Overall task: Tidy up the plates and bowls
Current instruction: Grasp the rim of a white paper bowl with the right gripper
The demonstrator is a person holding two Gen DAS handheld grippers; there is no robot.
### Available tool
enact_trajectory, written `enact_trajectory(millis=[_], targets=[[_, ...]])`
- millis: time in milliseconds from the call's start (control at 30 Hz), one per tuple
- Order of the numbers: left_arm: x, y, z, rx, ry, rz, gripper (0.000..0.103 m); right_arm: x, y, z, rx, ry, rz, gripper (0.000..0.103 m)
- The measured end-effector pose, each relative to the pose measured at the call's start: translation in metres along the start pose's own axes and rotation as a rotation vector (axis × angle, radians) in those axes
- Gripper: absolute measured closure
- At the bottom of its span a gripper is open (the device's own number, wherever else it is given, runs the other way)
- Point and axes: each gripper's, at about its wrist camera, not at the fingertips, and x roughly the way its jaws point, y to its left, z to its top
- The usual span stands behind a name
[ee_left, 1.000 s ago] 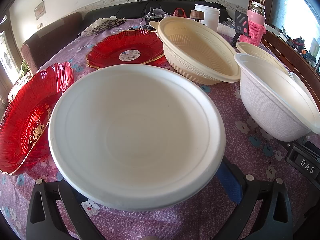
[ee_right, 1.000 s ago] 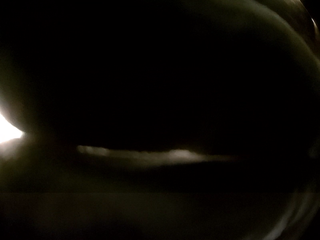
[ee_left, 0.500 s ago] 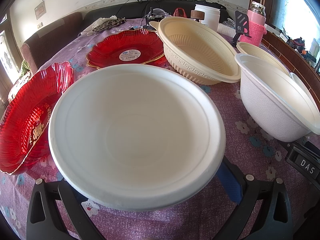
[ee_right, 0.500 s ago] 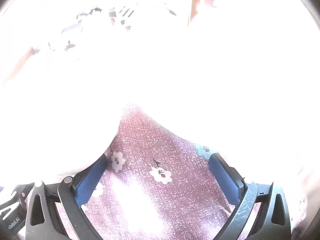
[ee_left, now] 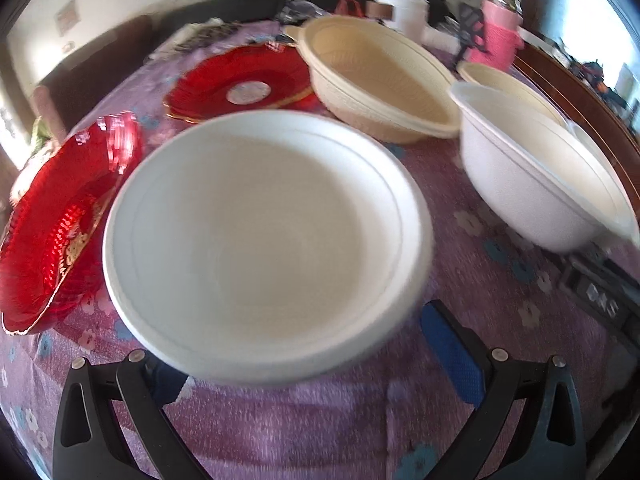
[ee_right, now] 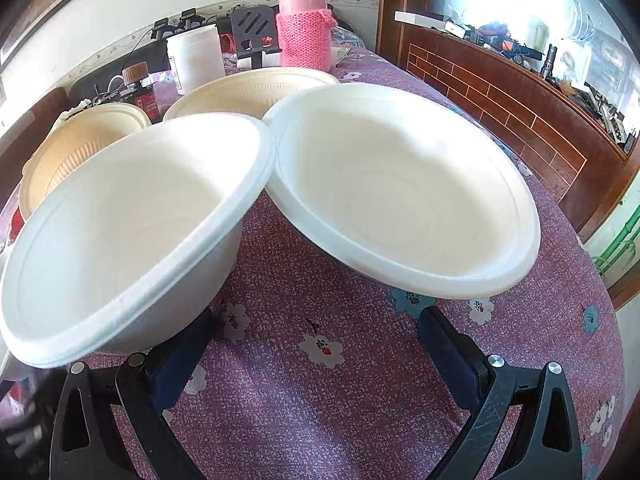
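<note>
White bowl [ee_left: 268, 240] is sitting on the purple flowered table [ee_left: 320, 432], dead ahead of the left tongs [ee_left: 312, 364] and just beyond the spread blue pads [ee_left: 448, 344], its near rim lying between them. Being round, it offers no long axis. The left tongs are spreading wide and gripping nothing. Two red plates [ee_left: 60, 236] are lying to its left, cream bowls [ee_left: 376, 80] behind. The right tongs [ee_right: 312, 356] are also gaping empty, with a second white bowl [ee_right: 124, 232] tilting at their left pad and a third [ee_right: 404, 188] ahead to the right, rims nearly touching. The left hand's tongs look nearer the first bowl.
</note>
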Motion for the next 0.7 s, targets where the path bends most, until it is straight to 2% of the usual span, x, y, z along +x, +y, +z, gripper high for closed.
enact_trajectory(millis=[67, 100, 200, 300, 400, 467, 500, 600, 700], targets=[[-0.013, 0.007, -0.01, -0.008, 0.008, -0.078, 0.0, 0.0, 0.0, 0.0, 0.0, 0.0, 0.0, 0.001], [-0.023, 0.013, -0.017, -0.026, -0.012, -0.119, 0.0, 0.0, 0.0, 0.0, 0.0, 0.0, 0.0, 0.001], [-0.055, 0.031, -0.031, -0.026, -0.083, -0.178, 0.0, -0.001, -0.002, -0.001, 0.001, 0.0, 0.005, 0.001], [-0.081, 0.055, -0.041, -0.031, -0.15, -0.191, 0.0, -0.006, -0.007, -0.004, -0.02, 0.018, 0.042, 0.001], [-0.087, 0.076, -0.046, -0.042, -0.153, -0.21, 0.0, -0.007, -0.006, -0.001, -0.099, 0.104, 0.075, 0.001], [-0.089, 0.087, -0.05, -0.055, -0.153, -0.215, 0.0, -0.014, -0.008, -0.01, -0.112, 0.131, 0.083, 0.001], [-0.089, 0.091, -0.051, -0.063, -0.149, -0.213, 0.003, -0.015, -0.006, -0.012, -0.12, 0.136, 0.085, 0.001], [-0.083, 0.104, -0.047, -0.105, -0.121, -0.248, 0.033, -0.022, -0.008, -0.02, -0.177, 0.156, 0.106, 0.001], [-0.077, 0.114, -0.044, -0.149, -0.096, -0.266, 0.034, -0.032, -0.017, -0.031, -0.172, 0.171, 0.106, 0.001]])
